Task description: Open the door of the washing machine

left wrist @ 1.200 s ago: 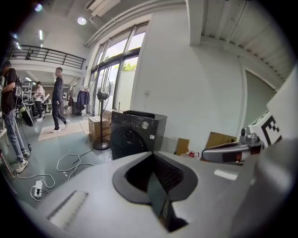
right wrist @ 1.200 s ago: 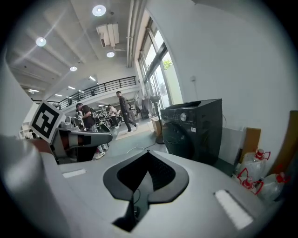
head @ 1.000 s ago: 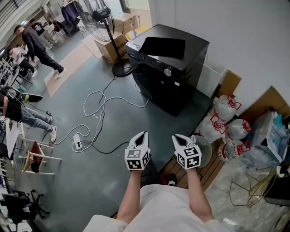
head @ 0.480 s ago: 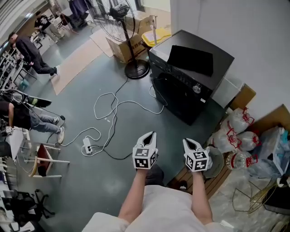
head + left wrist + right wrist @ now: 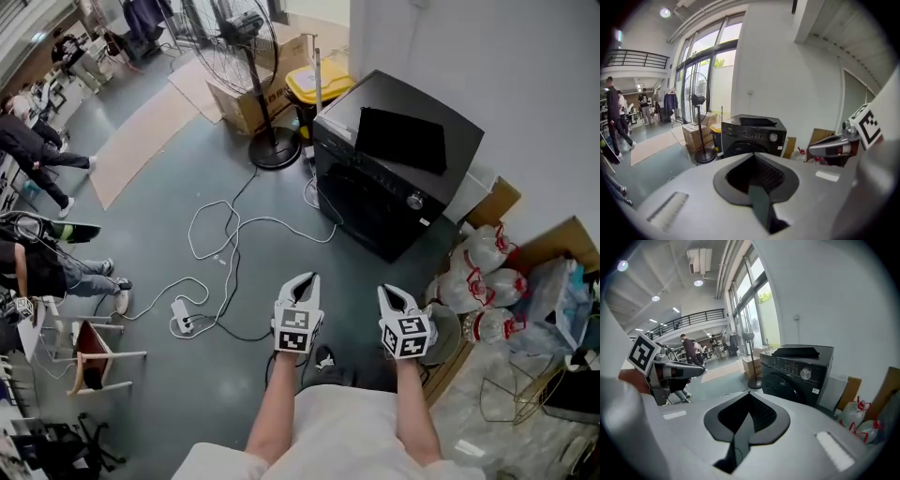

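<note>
Your own body hides the floor right under you, and your forearms cover the handles of both tongs. The washing machine (image 5: pixel 380 192) stands on the grey floor (image 5: pixel 159 202) at its far edge, back to the white wall (image 5: pixel 525 84), well apart from both tongs. In the head view its dark front swallows the door. The right gripper view shows the round door (image 5: pixel 786 382) shut, low on the front under one silver knob (image 5: pixel 805 373). A flat black thing (image 5: pixel 403 139) lies on the machine's top; what it is cannot be told. The people at the floor's left edge are small and partly cut off by the frame; at least three show. The white bags (image 5: pixel 480 248) with red handles beside the machine overlap, so their number is unclear.

You hold two tongs. The left gripper (image 5: pixel 307 279) has its jaws together with nothing between them. The right gripper (image 5: pixel 385 292) is likewise closed and empty. Each bears one marker cube. One standing fan (image 5: pixel 246 36), one cardboard box (image 5: pixel 253 94) and one yellow bin (image 5: pixel 315 86) stand on the machine's other side from the bags. One white cable (image 5: pixel 225 230) loops over the floor to one power strip (image 5: pixel 181 319).
</note>
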A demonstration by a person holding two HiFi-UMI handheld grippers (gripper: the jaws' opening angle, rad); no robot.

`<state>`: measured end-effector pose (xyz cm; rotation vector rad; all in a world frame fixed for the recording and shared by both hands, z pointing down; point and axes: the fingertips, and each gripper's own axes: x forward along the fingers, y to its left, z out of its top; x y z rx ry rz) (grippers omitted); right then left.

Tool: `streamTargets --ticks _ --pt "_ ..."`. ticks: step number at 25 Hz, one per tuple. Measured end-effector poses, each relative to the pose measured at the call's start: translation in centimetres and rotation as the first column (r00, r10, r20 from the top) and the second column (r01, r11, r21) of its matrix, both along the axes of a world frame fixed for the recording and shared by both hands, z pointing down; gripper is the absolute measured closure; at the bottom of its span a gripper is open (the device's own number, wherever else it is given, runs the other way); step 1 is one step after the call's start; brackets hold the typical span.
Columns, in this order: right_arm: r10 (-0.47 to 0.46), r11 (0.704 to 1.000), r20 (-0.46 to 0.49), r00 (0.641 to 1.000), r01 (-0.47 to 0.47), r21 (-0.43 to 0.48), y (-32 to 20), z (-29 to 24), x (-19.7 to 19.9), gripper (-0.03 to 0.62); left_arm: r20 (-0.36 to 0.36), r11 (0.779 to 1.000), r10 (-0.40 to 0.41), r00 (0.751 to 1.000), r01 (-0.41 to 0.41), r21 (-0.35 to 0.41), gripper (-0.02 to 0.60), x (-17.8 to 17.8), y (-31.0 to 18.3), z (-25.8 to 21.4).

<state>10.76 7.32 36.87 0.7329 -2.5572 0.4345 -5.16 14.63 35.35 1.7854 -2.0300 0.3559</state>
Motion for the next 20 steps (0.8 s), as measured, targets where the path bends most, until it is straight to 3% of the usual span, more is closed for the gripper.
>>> streamTargets --ticks 9,15,20 --pt "0.065 0.996 0.010 0.998 -0.064 -0.063 -4.9 2.4 -2.4 0.594 -0.016 0.996 0.064 0.998 -0.065 -0.058 0.523 -1.5 -2.4 2.2" --pt "0.026 0.997 0.044 0.999 -0.023 -0.070 -10.3 2.1 -7.3 0.594 -0.006 0.997 0.022 1.000 -0.023 -0.067 0.523 -5.5 -6.6 2.1" --pt "0.027 0.994 0.056 0.998 -0.021 -0.108 -15.3 2.4 -9.0 0.593 -0.037 0.998 0.003 0.999 -0.005 -0.057 0.523 -6.8 -12.1 1.8"
